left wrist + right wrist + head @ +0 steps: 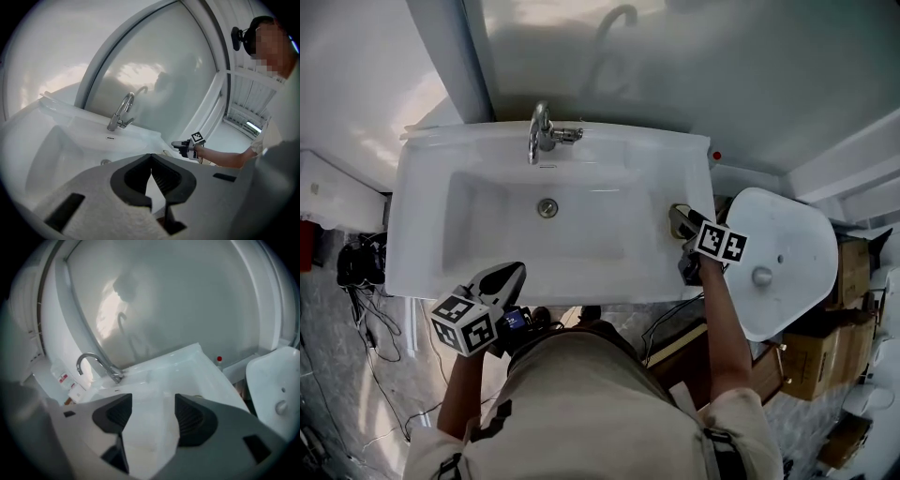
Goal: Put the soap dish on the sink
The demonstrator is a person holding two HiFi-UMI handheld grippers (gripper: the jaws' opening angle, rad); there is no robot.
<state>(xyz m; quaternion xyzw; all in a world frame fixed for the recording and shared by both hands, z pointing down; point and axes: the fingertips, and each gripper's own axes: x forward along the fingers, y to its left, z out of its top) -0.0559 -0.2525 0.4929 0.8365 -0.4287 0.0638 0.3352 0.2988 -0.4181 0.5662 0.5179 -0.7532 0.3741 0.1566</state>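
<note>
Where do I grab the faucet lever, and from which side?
Grip the lever at its free end: it juts sideways from the faucet toward the right rim of the sink. Come from that side, probably with jaws closing across the thin bar.

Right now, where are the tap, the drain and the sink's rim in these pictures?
tap (540,131), head view, on its chrome body.
drain (547,207), head view, on the round plug's middle.
sink (417,216), head view, on its bare left rim.
</note>
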